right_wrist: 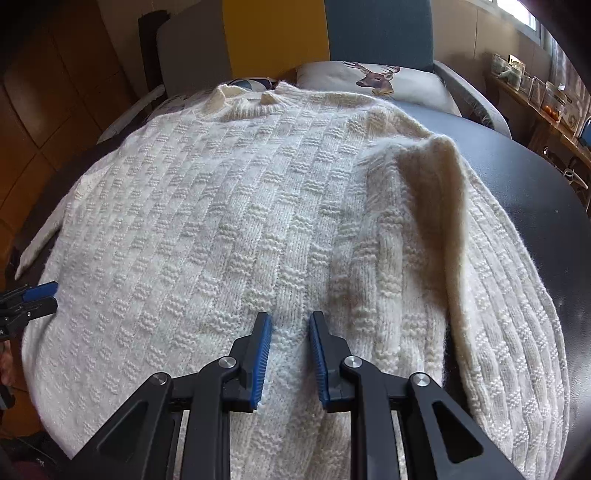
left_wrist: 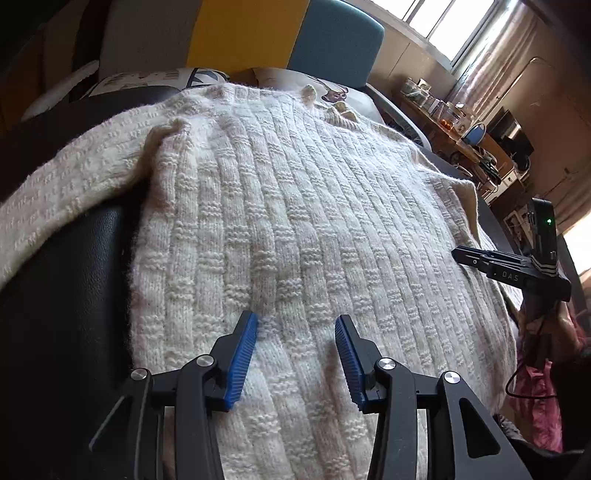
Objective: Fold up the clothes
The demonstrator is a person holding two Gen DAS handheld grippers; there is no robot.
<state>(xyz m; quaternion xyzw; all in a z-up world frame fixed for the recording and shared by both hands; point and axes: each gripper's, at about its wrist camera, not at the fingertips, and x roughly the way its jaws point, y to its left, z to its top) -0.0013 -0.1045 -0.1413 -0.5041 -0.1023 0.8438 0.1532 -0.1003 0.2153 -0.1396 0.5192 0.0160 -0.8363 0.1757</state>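
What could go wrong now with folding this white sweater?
1. The left gripper is open with no knit between its pads, so it may close on too little of the sweater and slip.
2. The sleeve lies bunched, so a fold could trap that lump.
3. The dark surface looks smooth, so the sweater may slide.

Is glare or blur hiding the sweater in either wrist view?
Left wrist view: window blown out top right, sweater sharp and evenly lit. Right wrist view: knit sharp too; fisheye bows it and darkens the corners.
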